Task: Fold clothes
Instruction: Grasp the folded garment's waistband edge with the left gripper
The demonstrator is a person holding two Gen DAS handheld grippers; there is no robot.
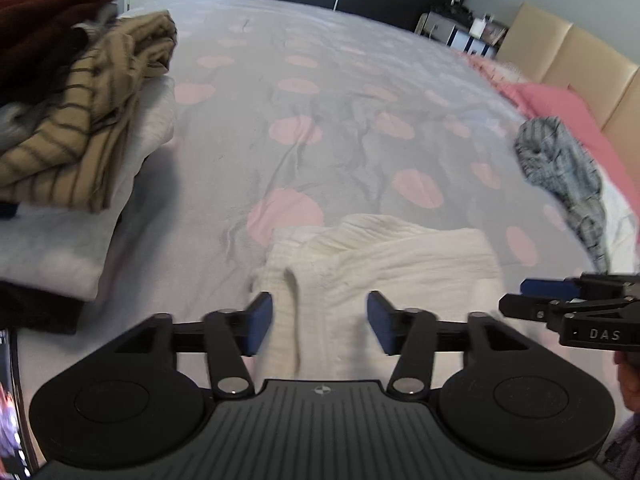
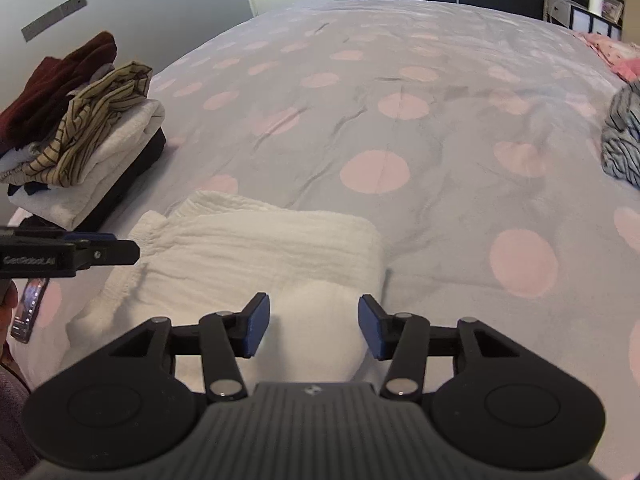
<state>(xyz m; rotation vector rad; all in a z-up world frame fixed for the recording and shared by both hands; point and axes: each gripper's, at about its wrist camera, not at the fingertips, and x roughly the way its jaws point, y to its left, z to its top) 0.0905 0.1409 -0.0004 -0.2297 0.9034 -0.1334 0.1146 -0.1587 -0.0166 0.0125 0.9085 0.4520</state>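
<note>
Both tongs spread, pads clear of cloth: left tongs (image 1: 320, 322) and right tongs (image 2: 314, 326) hover over the folded white garment (image 2: 256, 240) lying on the polka-dot bed cover (image 2: 400, 120), gripping nothing.
</note>
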